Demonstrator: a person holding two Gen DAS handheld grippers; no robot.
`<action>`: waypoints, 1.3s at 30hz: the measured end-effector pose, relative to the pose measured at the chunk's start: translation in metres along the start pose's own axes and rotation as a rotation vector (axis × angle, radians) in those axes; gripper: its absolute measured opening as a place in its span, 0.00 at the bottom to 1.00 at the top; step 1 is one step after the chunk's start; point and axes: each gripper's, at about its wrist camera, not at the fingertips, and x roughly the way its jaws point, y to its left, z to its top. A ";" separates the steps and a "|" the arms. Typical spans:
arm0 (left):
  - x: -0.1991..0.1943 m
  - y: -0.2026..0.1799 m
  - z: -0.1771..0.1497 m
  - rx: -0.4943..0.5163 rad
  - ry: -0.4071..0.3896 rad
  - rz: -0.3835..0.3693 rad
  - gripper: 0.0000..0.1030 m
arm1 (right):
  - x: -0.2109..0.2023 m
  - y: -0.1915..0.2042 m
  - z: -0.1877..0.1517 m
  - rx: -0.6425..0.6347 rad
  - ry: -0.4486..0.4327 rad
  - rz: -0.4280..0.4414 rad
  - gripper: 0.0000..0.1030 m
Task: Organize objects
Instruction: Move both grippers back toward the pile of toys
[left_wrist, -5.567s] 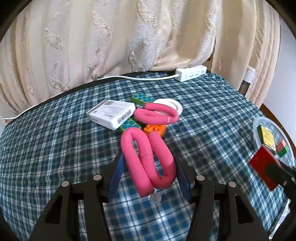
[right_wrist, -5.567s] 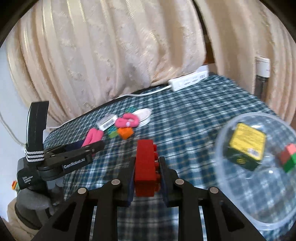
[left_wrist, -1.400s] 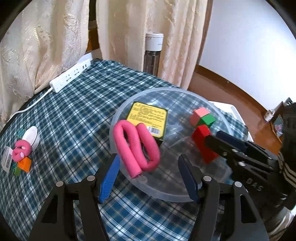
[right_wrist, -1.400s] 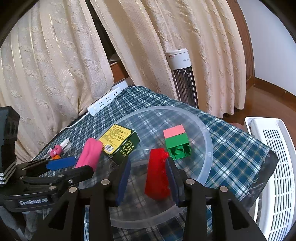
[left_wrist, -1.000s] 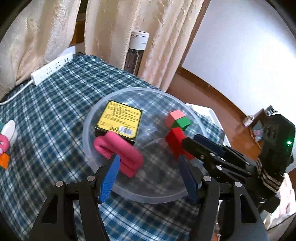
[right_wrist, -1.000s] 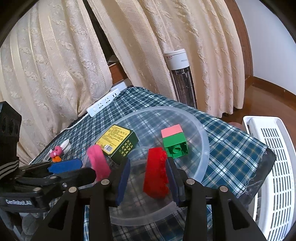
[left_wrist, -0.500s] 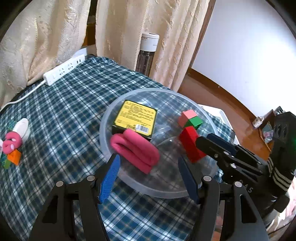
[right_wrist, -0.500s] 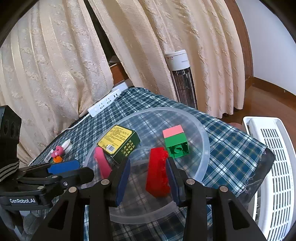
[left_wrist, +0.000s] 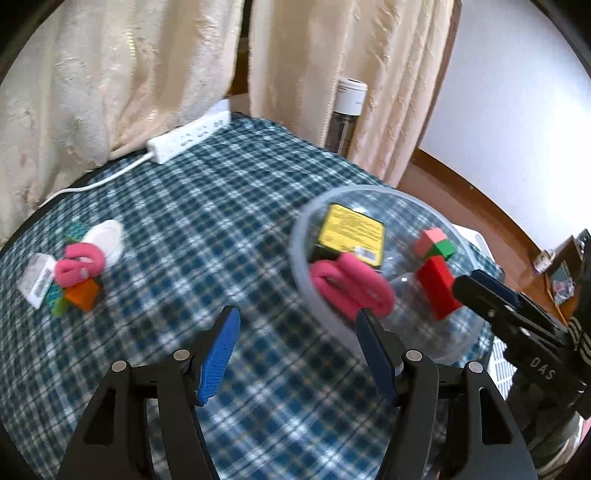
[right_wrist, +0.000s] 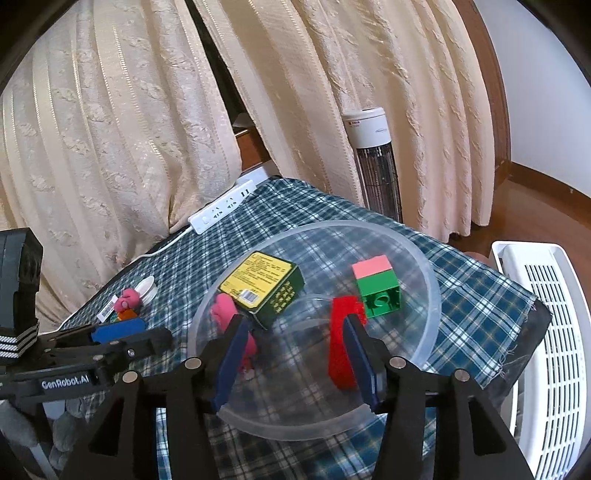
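Over the checked tablecloth (left_wrist: 207, 221), in the left wrist view, the left gripper (left_wrist: 295, 343) is standing wide with nothing between its blue pads. It is swinging away from the clear bowl (left_wrist: 306, 288), which is sitting at three o'clock. The pink foam roller (left_wrist: 351, 284) that it was carrying a few seconds ago is now lying inside the bowl against the yellow-topped box (left_wrist: 351, 230). At nine o'clock the remaining pile is waiting: a second pink roller (left_wrist: 79, 264), an orange brick (left_wrist: 83, 295), a white box (left_wrist: 35, 282) and a white disc (left_wrist: 107, 236).

From the right wrist view, the right gripper (right_wrist: 295, 354) is opening its jaws. The red brick (right_wrist: 341, 347), clamped half a second ago, is now standing on the bowl floor at one o'clock, close against the right pad, with a clear gap at the left pad. The pink-and-green block (right_wrist: 376, 291) is resting beyond it.

Judging from this, both deliveries are finished and the leftover pile is probably next.
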 end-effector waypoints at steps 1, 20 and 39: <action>-0.002 0.005 -0.001 -0.004 -0.003 0.010 0.65 | 0.000 0.002 0.000 -0.003 0.000 0.002 0.56; -0.059 0.133 -0.011 -0.163 -0.092 0.244 0.65 | -0.002 0.048 -0.001 -0.069 0.010 0.044 0.60; -0.041 0.242 0.004 -0.384 -0.044 0.336 0.66 | 0.020 0.108 0.001 -0.162 0.043 0.113 0.69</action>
